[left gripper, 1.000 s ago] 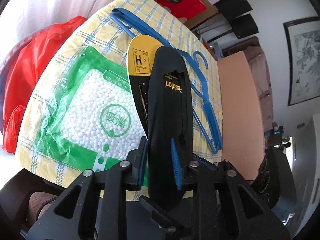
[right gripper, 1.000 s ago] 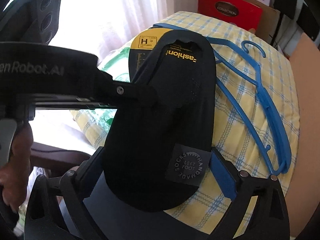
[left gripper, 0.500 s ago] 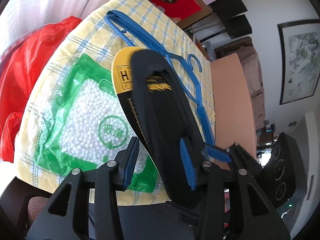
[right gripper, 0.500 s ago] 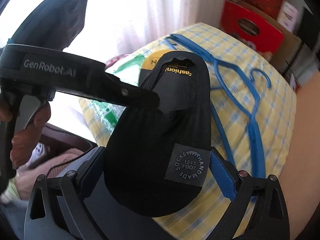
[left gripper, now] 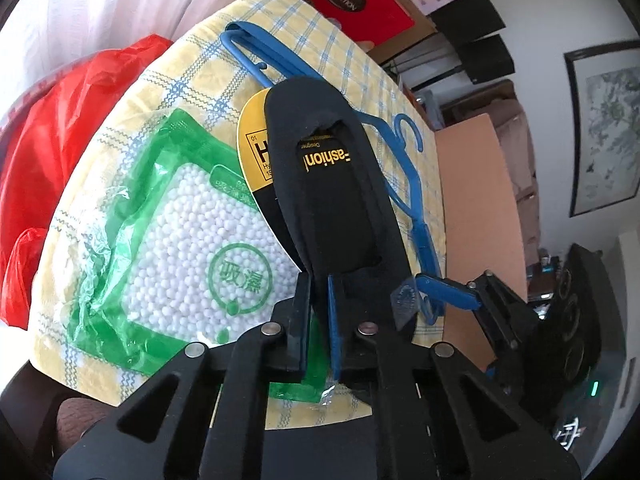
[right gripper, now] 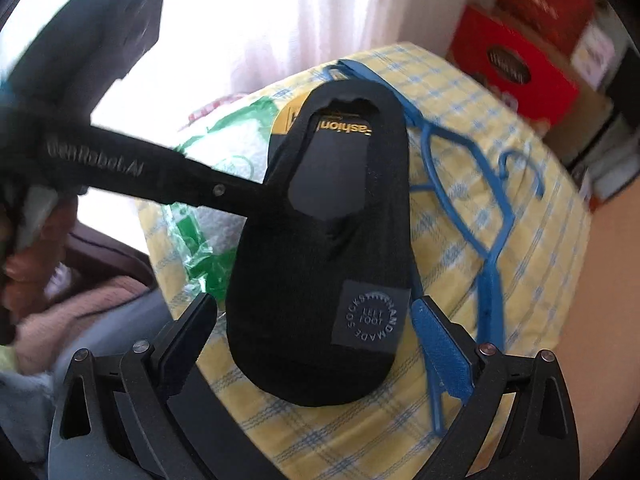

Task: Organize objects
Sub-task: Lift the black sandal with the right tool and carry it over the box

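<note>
Two tools meet over a yellow checked surface [left gripper: 320,40]: the left tool [left gripper: 316,308] pinches a black sock [left gripper: 336,184] on its card, while the right tool [right gripper: 316,332] stands open around the sock's near end. A thin edge grip could let it slip. Left, a green pouch [left gripper: 132,200] holds white beads; right, a blue hanger [left gripper: 408,184].

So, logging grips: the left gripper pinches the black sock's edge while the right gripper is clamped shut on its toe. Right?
Not quite. In the right wrist view the right gripper is open, its fingers either side of the black sock. The left gripper does pinch its edge.
</note>
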Available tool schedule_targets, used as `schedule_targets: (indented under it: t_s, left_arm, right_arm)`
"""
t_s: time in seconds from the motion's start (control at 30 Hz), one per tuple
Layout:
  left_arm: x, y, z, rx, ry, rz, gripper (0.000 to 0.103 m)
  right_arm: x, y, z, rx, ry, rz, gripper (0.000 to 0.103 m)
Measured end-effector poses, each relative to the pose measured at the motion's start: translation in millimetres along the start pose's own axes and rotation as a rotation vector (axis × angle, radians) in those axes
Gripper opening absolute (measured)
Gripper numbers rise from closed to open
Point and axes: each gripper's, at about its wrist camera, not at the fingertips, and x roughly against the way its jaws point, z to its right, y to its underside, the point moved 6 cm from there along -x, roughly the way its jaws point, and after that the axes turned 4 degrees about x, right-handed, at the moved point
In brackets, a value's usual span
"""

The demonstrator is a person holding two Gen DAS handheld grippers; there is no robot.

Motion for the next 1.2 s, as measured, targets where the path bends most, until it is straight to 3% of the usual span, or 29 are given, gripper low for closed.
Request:
schedule_targets:
  t_s: [0.07,0.1,0.2,0.33,0.37,0.43,0.57,0.7,0.8,1.07,1.2]
  left_arm:
    - [1.7,-0.6,-2.7,0.0,-0.004,-0.002,0.004]
    - [3.0,-0.8,-3.7,-0.005,-0.009,-0.002,0.004]
    - [8.5,-0.9,-7.6,-0.018,-0.024,-0.001,0.004]
    - [14.0,-3.4,-13.6,-0.003,-0.022,0.005,0.004]
    - [14.2,-3.7,-14.0,-0.004,-0.022,0.004,0.004]
    - [13.6,-3.4,-13.2,-0.005,-0.024,0.005,0.004]
    - [10.8,-4.5,-13.8,0.019,-0.002,-0.007,0.005]
    - [6.6,-3.4,-10.8,0.027,0.009,-0.011,0.005]
    - [4.8,-2.0,-6.6,0.02,0.009,-0.005,0.005]
    - [4.1,-1.5,-3.2,0.031,0.03,-0.002,0.009]
    - [3.7,-0.7,1.5,0.033,0.049,-0.011,0.01]
  right_arm:
    - [1.9,3.4,11.6,-0.096,-0.072,0.007,0.099]
    - [4.3,5.5,25.6,-0.201,-0.163,0.034,0.099]
    - [7.3,5.7,36.2,-0.272,-0.213,0.061,0.095]
    - [9.2,-0.4,48.1,-0.337,-0.234,0.095,0.079]
    - [9.2,-0.4,48.1,-0.337,-0.234,0.095,0.074]
    - [5.6,0.6,53.7,-0.37,-0.277,0.09,0.054]
    - [-4.6,5.9,47.4,-0.399,-0.285,0.045,0.051]
    - [-2.2,8.8,43.5,-0.433,-0.318,0.069,0.051]
    - [-1.5,9.1,45.6,-0.451,-0.309,0.073,0.039]
    - [12.4,16.6,35.7,-0.44,-0.353,0.097,0.022]
    - [30.4,12.5,23.3,-0.41,-0.4,0.162,0.006]
